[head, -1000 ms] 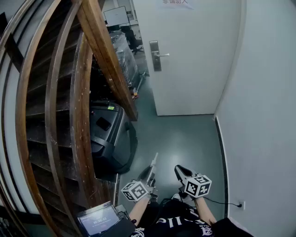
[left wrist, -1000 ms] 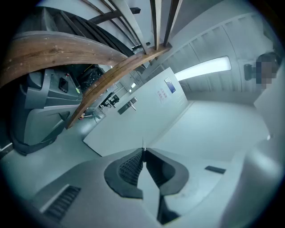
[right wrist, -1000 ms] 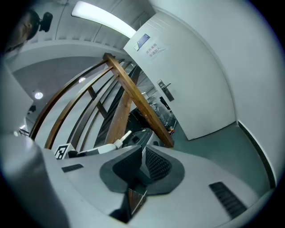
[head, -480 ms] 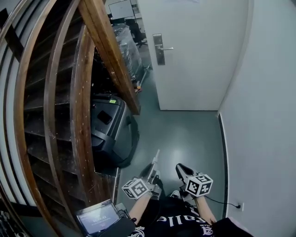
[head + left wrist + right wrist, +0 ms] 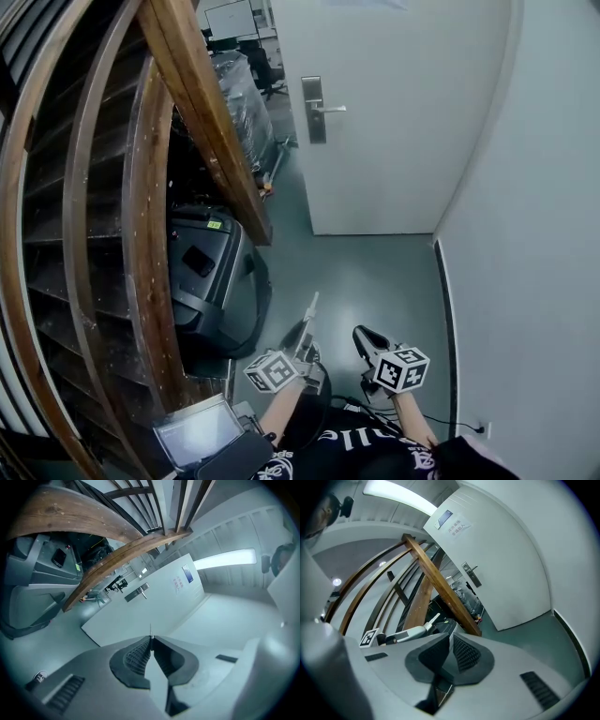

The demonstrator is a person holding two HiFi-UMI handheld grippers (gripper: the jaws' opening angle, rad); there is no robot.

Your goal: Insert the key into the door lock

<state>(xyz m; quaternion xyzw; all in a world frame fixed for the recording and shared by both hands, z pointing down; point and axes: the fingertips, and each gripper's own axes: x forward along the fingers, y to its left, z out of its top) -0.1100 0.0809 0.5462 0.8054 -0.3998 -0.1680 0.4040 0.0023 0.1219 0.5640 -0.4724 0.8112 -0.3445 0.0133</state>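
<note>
A white door (image 5: 394, 122) stands at the far end of the corridor, with a metal lock plate and lever handle (image 5: 314, 110) on its left edge. Low in the head view, close to the person's body, my left gripper (image 5: 302, 339) is shut on a thin key (image 5: 312, 307) that points toward the door. In the left gripper view the key (image 5: 151, 631) shows edge-on past the closed pads, and the lock plate (image 5: 137, 591) is far off. My right gripper (image 5: 359, 334) sits beside it, shut with nothing visible between its pads (image 5: 461, 652).
A wooden staircase beam (image 5: 202, 103) slants down on the left, with a black machine (image 5: 211, 272) under it. A white wall (image 5: 534, 234) closes the right side. A small screen device (image 5: 197, 436) lies by the person's left. Grey floor (image 5: 375, 272) runs to the door.
The head view has shifted slightly, so the door and handle sit a little differently in the frame. Both grippers stay low near the body, still far from the door.
</note>
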